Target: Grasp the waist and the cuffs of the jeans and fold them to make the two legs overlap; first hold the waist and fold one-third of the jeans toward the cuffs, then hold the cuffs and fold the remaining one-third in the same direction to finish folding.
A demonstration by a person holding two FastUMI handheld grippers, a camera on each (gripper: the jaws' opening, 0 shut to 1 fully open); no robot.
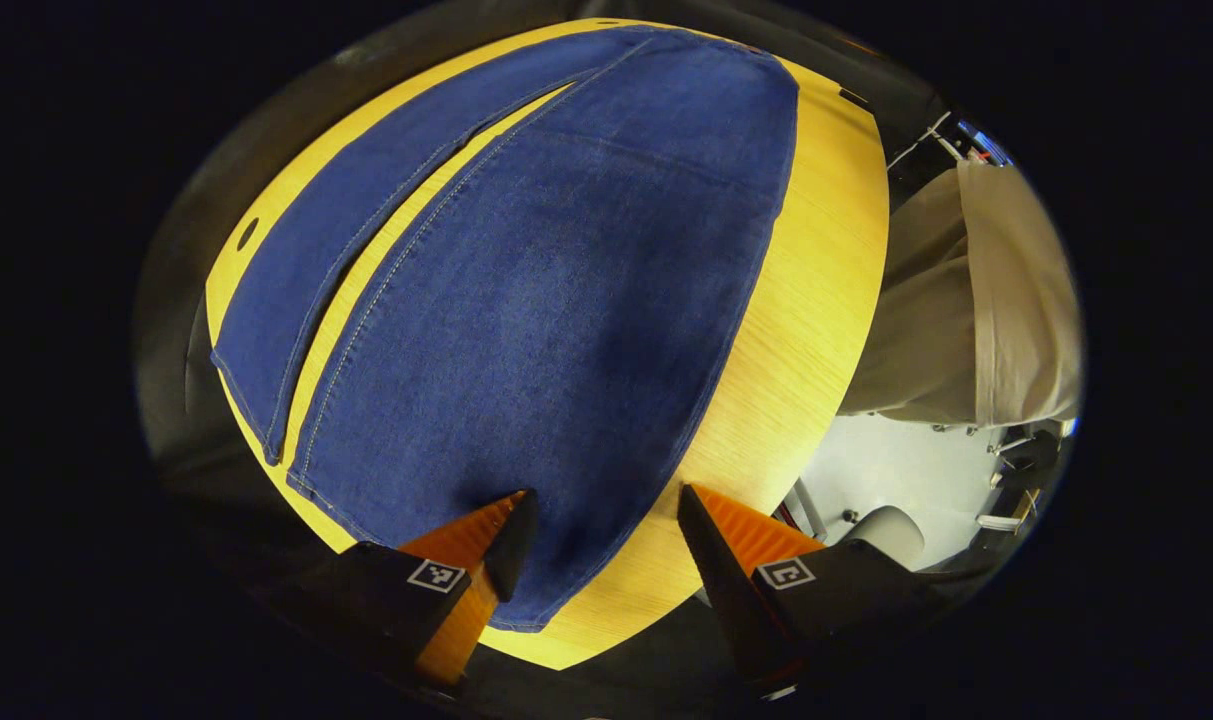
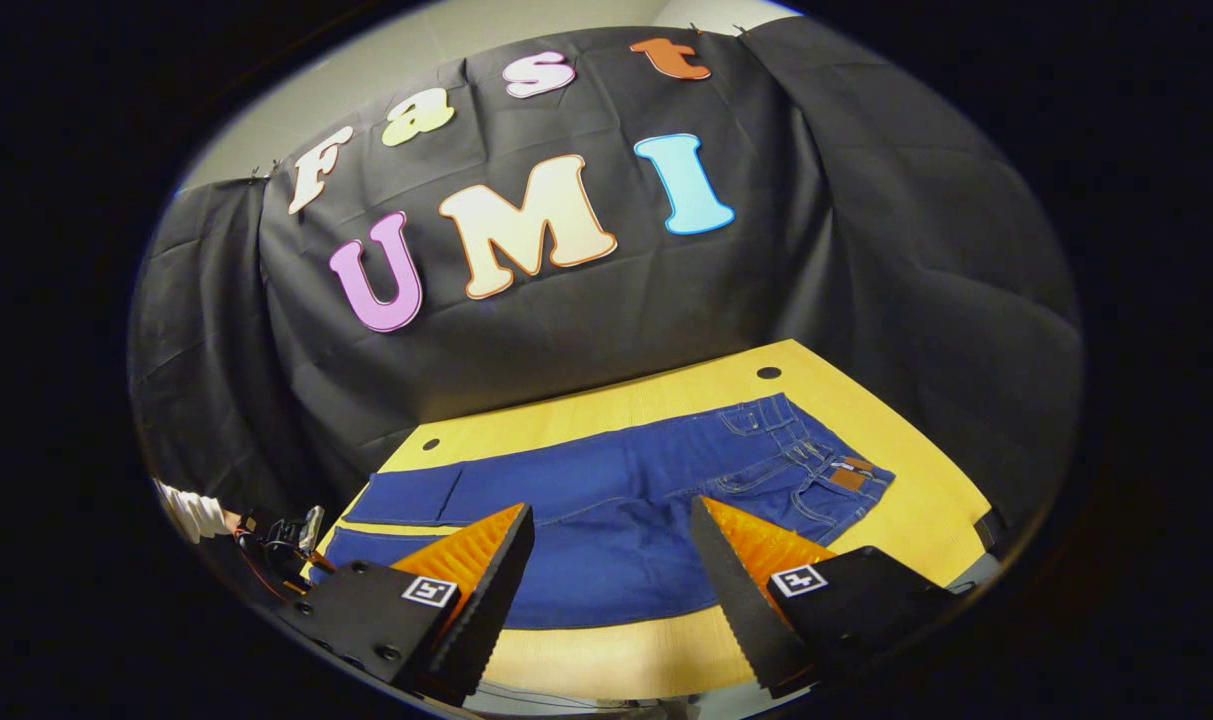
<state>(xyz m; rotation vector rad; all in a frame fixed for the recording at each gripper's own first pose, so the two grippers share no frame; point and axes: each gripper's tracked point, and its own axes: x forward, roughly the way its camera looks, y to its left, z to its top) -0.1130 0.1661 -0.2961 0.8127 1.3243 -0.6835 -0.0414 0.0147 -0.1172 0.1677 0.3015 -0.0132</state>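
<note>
2 grippers, left gripper [image 1: 598, 530] and right gripper [image 2: 611, 550], hover with fingers spread over flat jeans [image 2: 616, 500] on the yellow table [image 2: 926, 500]; black cloth wall [image 2: 866, 250] stands far behind.

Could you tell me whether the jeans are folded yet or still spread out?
Spread out. The jeans lie flat on the table, both legs side by side with a gap between them, not overlapped.

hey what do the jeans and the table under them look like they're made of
The jeans look like blue denim: a woven, slightly mottled surface, pale contrast stitching along the seams, and a brown waist patch that may be leather. The table looks like light wood or a wood-look laminate, with fine straight grain and a smooth, faintly glossy finish; which one I cannot tell.
</note>
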